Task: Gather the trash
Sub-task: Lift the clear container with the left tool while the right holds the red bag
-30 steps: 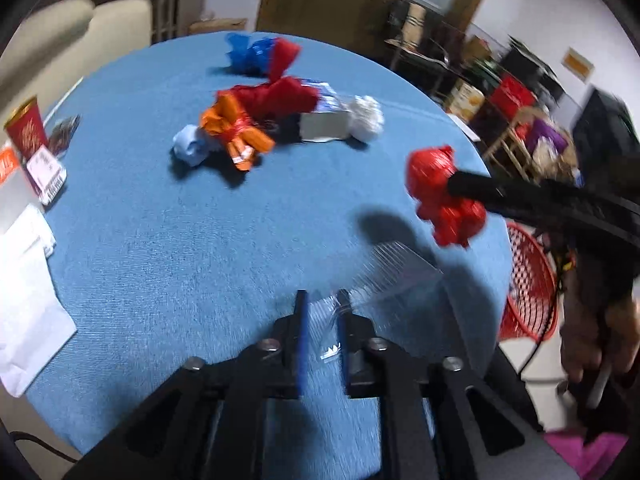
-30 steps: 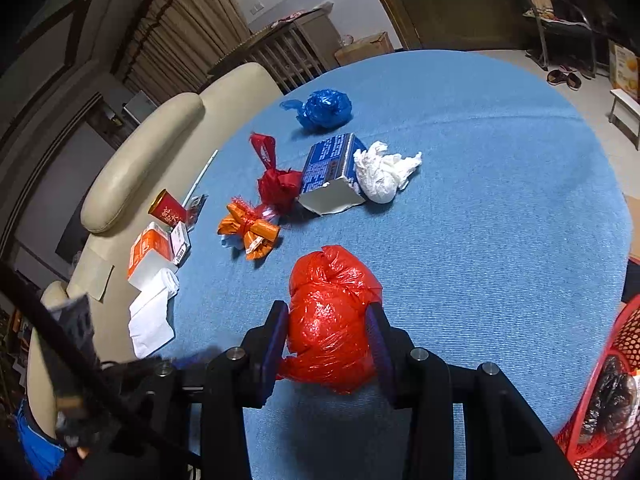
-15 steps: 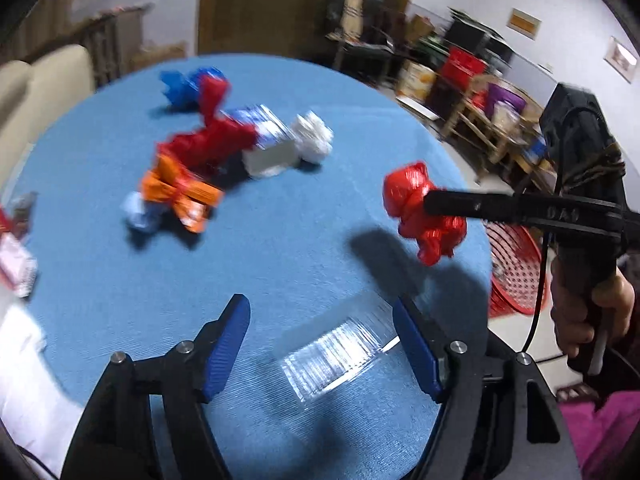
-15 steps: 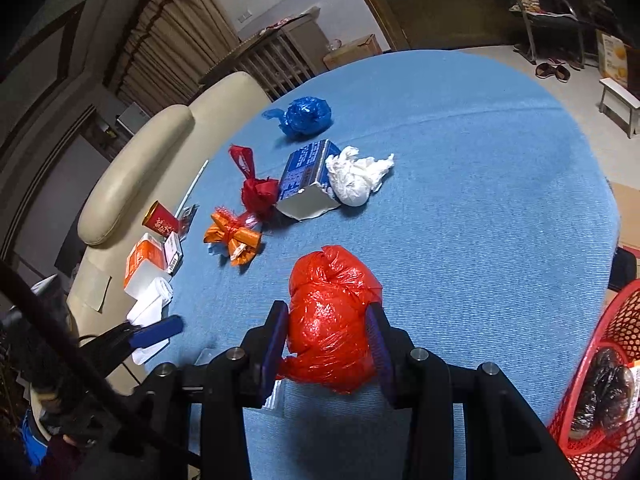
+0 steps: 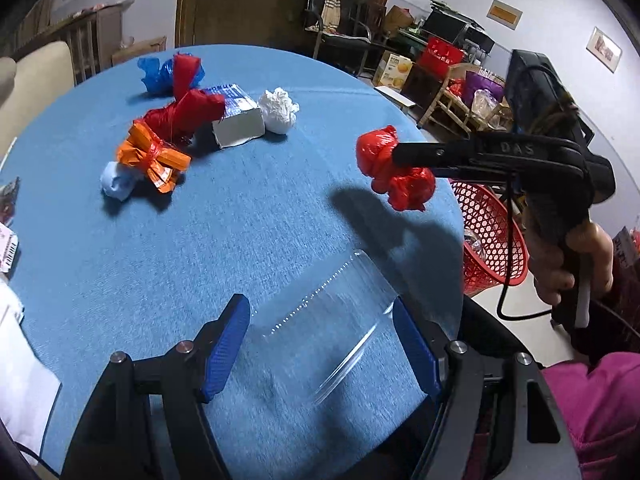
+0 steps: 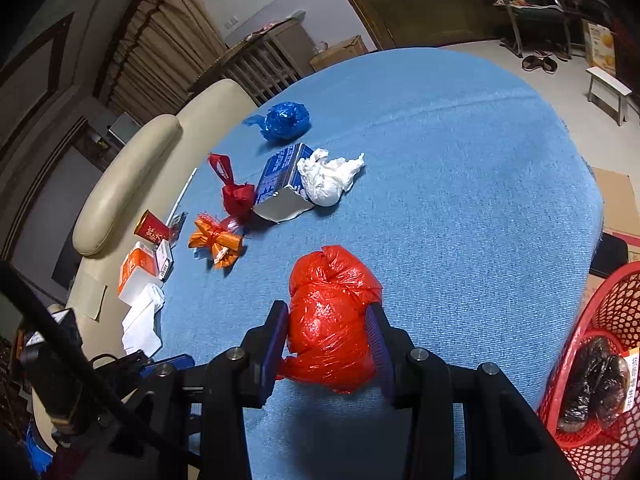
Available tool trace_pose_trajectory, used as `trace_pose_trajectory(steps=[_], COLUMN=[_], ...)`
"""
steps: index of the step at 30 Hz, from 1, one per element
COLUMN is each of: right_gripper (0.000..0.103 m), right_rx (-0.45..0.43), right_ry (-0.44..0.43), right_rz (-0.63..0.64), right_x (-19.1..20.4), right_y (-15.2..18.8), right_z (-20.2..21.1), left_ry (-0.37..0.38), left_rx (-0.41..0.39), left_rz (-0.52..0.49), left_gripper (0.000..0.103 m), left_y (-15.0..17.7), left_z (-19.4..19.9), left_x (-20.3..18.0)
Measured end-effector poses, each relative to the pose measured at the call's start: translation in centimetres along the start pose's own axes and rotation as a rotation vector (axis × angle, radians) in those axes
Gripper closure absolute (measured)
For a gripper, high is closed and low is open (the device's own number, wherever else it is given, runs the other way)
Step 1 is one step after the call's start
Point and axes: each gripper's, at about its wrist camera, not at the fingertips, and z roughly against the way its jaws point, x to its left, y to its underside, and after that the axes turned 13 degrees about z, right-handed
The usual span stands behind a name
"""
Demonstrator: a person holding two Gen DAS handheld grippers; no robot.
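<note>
right gripper (image 6: 326, 344) pinches red bag (image 6: 330, 320), bound for red basket (image 6: 608, 320); left gripper (image 5: 320, 344), spread, straddles clear wrapper (image 5: 324, 324) to grasp.

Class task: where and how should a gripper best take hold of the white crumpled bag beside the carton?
Probably grip the white bag across its rounded bulk, coming down from above on its open side, away from the carton. The carton touches one side, while the twisted tail pointing away looks thin and likely to slip.
</note>
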Motion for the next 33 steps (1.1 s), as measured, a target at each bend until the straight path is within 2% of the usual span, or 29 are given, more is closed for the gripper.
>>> trace_pose_trajectory(steps=[2,6,14,15,16,21,26,33], right_gripper=[0.06,0.06,0.06,0.06,0.06,0.06,0.06,0.06], right_rx=[0.002,-0.004,-0.008,-0.009,-0.009,-0.018,-0.039,-0.087], right_ry=[-0.001,-0.001,0.0,0.001,0.002,0.005,0.024,0.068], right_rz=[0.0,0.001,-0.004,-0.004,-0.005,-0.008,0.019,0.052], right_x=[0.0,0.1,0.0,-0.1,-0.1,-0.4,0.0,-0.4], right_y=[0.0,0.1,0.2,0.2,0.2,0.2,0.2,0.5], right_z=[0.0,0.2,0.4,0.4,0.5,0.8,1.8,4.9], left_ry=[-0.013,-0.091,-0.148,-0.15,-0.143,-0.167,-0.197,-0.311], left_rx=[0.008,-0.006,0.014,0.007,0.0,-0.026,-0.065,-0.124], left_rz=[-0.005,-0.057,-0.134,-0.133,-0.134,-0.142,-0.1,-0.091], left_gripper=[0.029,0.029,0.029,0.032,0.045,0.046,0.046,0.046], left_y=[0.3,1.2,2.2,2.3,2.4,2.4,0.8,-2.5], left_z=[-0.1,-0.5,-2.4,-2.6,-2.6,-2.9,-2.6,-1.9], left_x=[-0.3,-1.1,-2.1,-2.0,-2.0,-2.4,-3.3,-7.0])
